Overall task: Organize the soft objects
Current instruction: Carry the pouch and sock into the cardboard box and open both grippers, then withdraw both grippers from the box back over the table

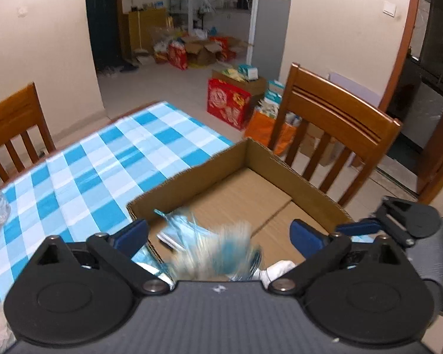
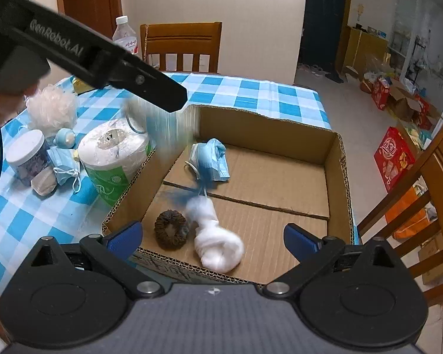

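1. Jaws of both grippers stand wide apart and grip nothing: the left gripper [image 1: 218, 233] hangs over the near edge of the cardboard box [image 1: 304, 183], and the right gripper [image 2: 212, 236] hangs over the same box from its near side.
2. Under a blue-and-white checked cloth, the table [image 2: 251, 91] carries the box at its 3 o'clock side.
3. On the table just outside the box wall at 9 o'clock stands a wrapped toilet paper roll [image 2: 115, 153].
4. A white fluffy puff [image 2: 51, 109] sits at 10 o'clock on the table.
5. Inside the box at 6 o'clock lies a knotted white cotton wad [image 2: 215, 242].
6. A blue face mask [image 2: 212, 159] lies inside the box at 10 o'clock.
7. A blurred blue-and-pale soft item [image 1: 218, 250] shows between the left jaws, apart from both fingers; what it is cannot be told.
8. A brown scrunchie [image 2: 171, 230] lies beside the wad, at its 9 o'clock.
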The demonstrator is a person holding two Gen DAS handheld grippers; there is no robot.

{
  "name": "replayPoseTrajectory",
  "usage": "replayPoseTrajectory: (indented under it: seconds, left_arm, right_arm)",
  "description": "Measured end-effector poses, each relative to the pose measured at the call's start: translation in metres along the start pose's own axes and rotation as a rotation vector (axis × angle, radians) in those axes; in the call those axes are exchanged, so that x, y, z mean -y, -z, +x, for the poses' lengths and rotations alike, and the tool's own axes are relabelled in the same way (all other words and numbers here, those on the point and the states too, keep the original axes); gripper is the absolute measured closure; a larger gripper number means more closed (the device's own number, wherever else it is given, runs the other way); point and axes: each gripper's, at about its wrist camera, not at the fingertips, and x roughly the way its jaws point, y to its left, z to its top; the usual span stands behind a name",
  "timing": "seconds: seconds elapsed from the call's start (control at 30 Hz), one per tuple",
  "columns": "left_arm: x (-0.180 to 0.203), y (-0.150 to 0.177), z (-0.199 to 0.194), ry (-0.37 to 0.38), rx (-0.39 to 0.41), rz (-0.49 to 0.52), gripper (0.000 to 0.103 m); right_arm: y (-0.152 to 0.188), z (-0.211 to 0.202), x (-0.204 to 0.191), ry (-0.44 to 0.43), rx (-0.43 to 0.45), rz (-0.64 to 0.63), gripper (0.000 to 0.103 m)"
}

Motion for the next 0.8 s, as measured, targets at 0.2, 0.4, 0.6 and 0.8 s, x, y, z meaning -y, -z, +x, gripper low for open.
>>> replayPoseTrajectory:
  seconds: [0.2,0.4,0.6,0.8]
  left_arm:
    - [0.000,0.012,0.003,-0.018,-0.032,0.000,0.001]
    - [0.000,0.029,-0.007,-0.028,-0.039,-0.001,0.001]
    - [0.001,0.046,-0.020,-0.054,-0.025,-0.010,0.001]
    - [-0.002,0.071,-0.034,-0.084,-0.023,-0.062,0.001]
  right_arm:
    - [0.002,-0.002,-0.002,0.001,0.005,0.019,0.000]
    - [0.001,-0.004,-0.009,0.003,-0.001,0.024,0.000]
    - [0.002,-0.008,-0.020,0.012,0.005,0.015,0.000]
    - [0.007,-0.008,-0.038,-0.001,-0.014,-0.015,0.000]
